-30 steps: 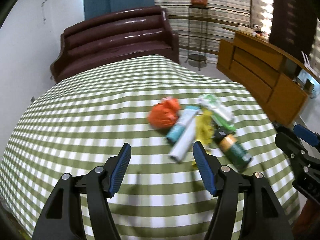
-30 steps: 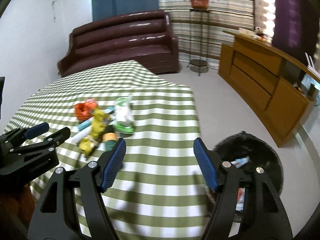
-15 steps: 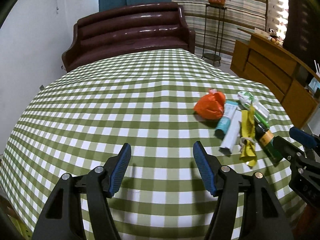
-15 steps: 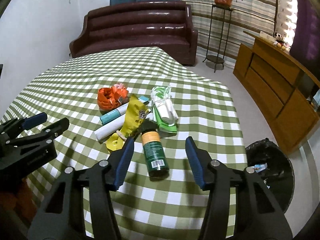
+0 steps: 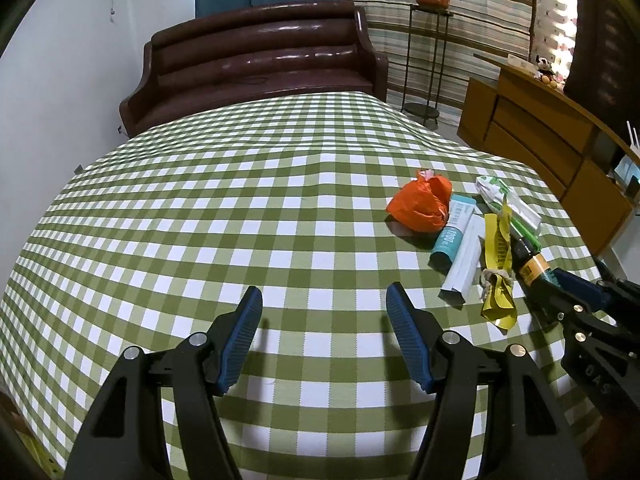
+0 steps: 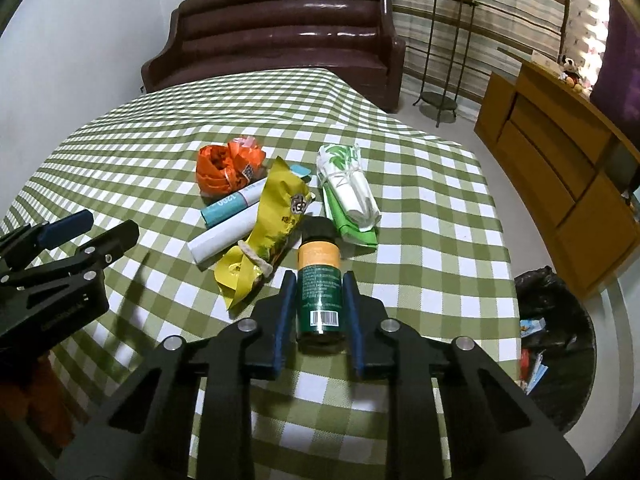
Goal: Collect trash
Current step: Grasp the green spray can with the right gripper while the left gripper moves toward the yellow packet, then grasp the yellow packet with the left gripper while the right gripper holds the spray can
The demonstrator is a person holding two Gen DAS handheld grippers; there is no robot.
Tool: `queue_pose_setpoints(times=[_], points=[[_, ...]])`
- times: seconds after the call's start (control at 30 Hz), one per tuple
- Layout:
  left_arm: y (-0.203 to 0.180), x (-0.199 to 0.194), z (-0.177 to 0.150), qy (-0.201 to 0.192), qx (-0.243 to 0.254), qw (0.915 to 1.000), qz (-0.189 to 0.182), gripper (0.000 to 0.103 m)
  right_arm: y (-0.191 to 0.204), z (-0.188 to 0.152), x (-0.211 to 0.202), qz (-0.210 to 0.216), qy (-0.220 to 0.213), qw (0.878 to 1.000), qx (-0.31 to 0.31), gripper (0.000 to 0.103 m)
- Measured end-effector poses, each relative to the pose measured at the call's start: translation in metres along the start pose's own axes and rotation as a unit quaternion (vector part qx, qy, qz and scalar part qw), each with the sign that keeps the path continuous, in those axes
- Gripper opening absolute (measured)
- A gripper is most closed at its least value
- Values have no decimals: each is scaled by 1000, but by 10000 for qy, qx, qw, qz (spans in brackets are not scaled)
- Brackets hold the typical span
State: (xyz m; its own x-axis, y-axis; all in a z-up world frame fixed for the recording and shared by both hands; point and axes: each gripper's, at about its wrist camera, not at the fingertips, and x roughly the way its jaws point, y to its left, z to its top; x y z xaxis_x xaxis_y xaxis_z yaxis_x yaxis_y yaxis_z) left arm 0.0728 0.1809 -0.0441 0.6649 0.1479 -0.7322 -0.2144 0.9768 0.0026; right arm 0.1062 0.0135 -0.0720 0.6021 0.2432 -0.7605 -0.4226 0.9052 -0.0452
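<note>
**Closing on a green bottle among table litter**

Lying on its side on the green-and-white checked tablecloth [image 6: 420, 208], a dark green bottle [image 6: 320, 292] with an orange label band and black cap sits between the two blue-padded fingers of the right gripper [image 6: 318, 312]. The pads stand just beside the bottle's sides; whether they press on it cannot be told.

From the bottle, a yellow snack wrapper [image 6: 272, 232] lies at 10 o'clock, touching its cap end. Past that, also at 10 o'clock, are a white tube [image 6: 224, 236], a teal tube [image 6: 228, 204] and a crumpled orange bag [image 6: 224, 168]. At 1 o'clock rests a white and green bundle of wrappers [image 6: 348, 196].

Over bare cloth at 9 o'clock from the pile, the left gripper [image 5: 324, 332] hovers with fingers spread wide, nothing between them.

On the floor at 3 o'clock from the table stands a bin lined with a black bag [image 6: 556, 344], some packets inside. A dark brown sofa [image 6: 280, 40] sits beyond the table at 12 o'clock, a wooden cabinet [image 6: 560, 168] at 2 o'clock.
</note>
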Motion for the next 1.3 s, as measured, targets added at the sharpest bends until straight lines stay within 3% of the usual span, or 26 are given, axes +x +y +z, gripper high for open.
queue_pose_setpoints(times=[0.3,0.87,1.3], points=[[-26,-4,3,-17,149,9998,-164,63,-13,-5,-23,39,-243,9996,129,23],[-100,-1,7,19,715,9963,-469,62,-82,-25,-48,-156,-523,9960,703,23],[-126,19,6,313,950,9939,-454,32,-109,-35,-46,-152,-497,9942,938,23]])
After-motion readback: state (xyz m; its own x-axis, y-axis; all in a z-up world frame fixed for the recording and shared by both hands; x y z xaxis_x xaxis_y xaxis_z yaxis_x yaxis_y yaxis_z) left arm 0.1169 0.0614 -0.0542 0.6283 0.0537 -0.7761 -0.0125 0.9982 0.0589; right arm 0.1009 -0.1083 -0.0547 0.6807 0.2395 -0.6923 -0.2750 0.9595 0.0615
